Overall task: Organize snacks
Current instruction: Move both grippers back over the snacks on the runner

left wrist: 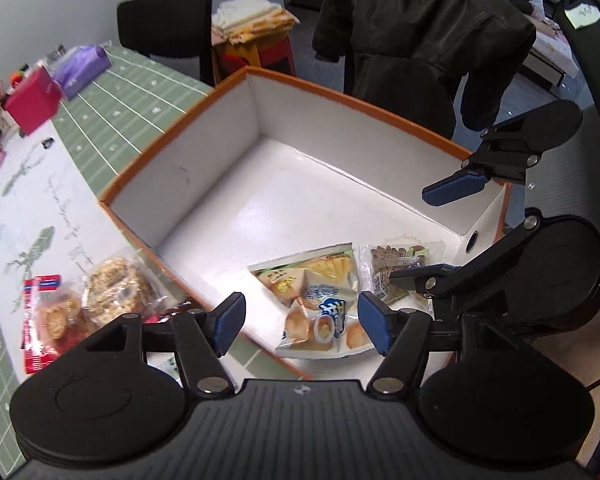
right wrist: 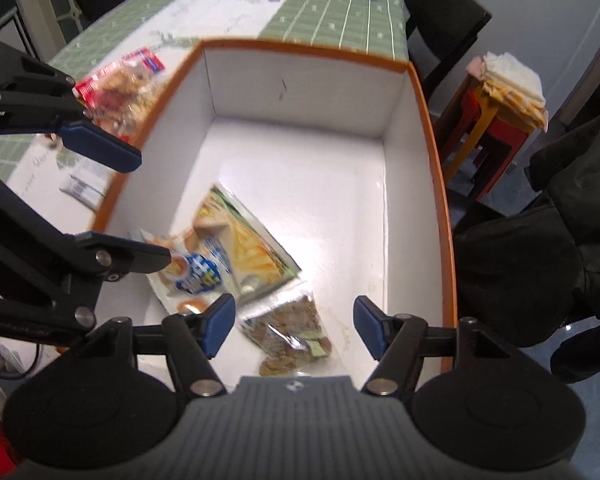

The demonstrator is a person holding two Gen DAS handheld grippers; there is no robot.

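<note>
Lying outside the white orange-rimmed cardboard box (left wrist: pixel 204 168), on the table, the clear crinkly packet of round nut cookies (left wrist: pixel 118 290) looks light, slippery and crushable; pinch its sealed edge. Left gripper (left wrist: pixel 302 322) and right gripper (right wrist: pixel 294 328) gape wide, empty.

Home dining room: tablecloth-covered table (right wrist: pixel 332 16), chair (right wrist: pixel 444 12), folded linens (right wrist: pixel 512 80).

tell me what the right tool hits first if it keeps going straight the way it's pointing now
Most likely the clear packet of brown nut snacks lying on the floor of the orange-rimmed box. The open right tool points down into the box with that packet between its fingers. Depth is hard to judge through the fisheye.
</note>
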